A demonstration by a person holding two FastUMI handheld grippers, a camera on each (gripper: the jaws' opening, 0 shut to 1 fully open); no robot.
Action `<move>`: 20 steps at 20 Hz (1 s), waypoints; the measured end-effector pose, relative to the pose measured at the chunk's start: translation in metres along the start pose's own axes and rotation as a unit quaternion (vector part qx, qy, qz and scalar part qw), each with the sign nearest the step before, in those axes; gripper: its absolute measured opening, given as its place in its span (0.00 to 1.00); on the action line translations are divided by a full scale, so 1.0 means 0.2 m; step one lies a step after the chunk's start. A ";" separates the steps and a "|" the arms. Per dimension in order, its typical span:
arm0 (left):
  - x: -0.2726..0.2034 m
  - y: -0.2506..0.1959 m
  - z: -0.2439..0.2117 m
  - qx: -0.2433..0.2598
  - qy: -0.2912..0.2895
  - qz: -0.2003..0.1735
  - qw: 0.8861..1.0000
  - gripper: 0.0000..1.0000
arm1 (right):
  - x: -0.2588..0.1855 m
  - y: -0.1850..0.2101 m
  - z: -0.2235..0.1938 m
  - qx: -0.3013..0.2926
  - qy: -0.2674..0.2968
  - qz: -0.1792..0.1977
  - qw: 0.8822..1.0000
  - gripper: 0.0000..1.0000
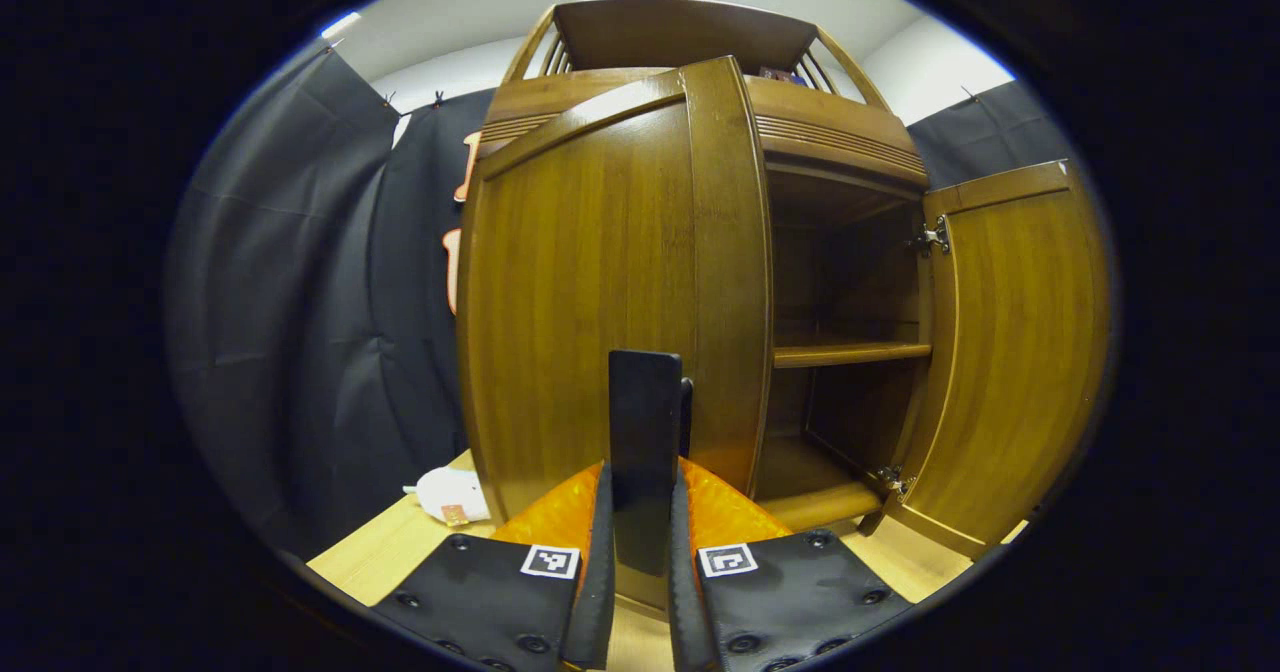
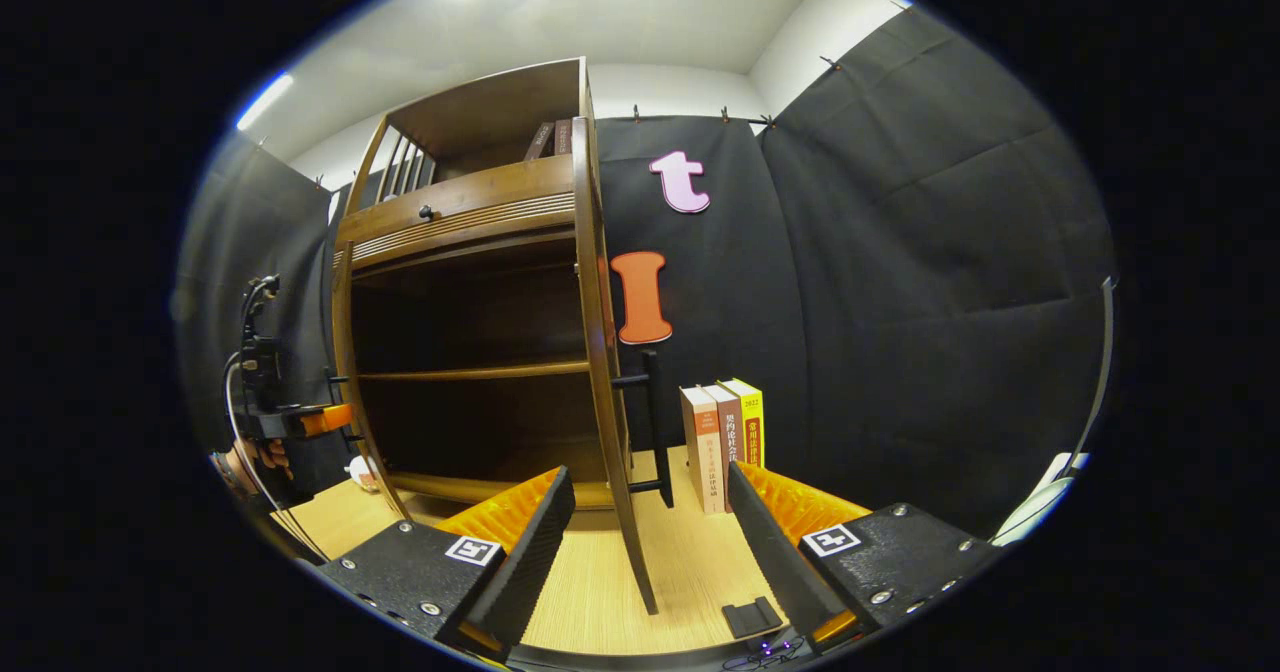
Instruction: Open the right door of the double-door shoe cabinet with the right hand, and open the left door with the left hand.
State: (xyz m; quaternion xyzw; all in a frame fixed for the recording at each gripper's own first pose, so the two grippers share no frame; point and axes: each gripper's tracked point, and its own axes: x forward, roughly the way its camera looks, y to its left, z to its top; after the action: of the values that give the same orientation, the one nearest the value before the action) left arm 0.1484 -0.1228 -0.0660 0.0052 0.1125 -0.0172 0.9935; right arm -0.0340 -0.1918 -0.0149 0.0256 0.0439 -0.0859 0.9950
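Left claw [image 1: 644, 512] grips left door handle [image 1: 645, 432].

The left door's handle [image 1: 645, 452] hides most of its length between the fingers; a white object [image 1: 450, 495] beside the cabinet [image 1: 840, 132] stays unidentifiable.

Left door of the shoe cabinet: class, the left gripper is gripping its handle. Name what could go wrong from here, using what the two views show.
1. The left gripper clamps the narrow handle; an off-line pull might make it slip.
2. The left door, swinging wider, could hit the white object on the table beside it.
3. The right door stands edge-on between the open right gripper's fingers; a stray move could knock it toward the books.
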 end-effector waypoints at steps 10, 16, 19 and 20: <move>-0.28 0.35 0.01 0.005 -0.013 0.054 0.998 0.24 | -0.01 0.10 0.05 0.004 -0.011 0.005 1.000 1.00; -0.38 0.65 0.02 0.013 -0.017 0.084 0.996 0.11 | -0.04 0.16 0.08 0.000 -0.021 -0.007 1.000 1.00; -0.41 0.78 0.03 0.014 -0.017 0.081 0.996 0.17 | -0.04 0.19 0.07 -0.005 -0.019 -0.013 1.000 1.00; -0.41 0.79 0.04 0.013 -0.017 0.067 0.998 0.07 | -0.04 0.21 0.07 -0.004 -0.018 -0.014 1.000 1.00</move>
State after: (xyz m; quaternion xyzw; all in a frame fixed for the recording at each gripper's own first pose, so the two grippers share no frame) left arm 0.0754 0.0386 -0.0395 0.0257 0.0945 0.0478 0.9940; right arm -0.0336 -0.1498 0.0007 0.0193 0.0264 -0.1001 0.9944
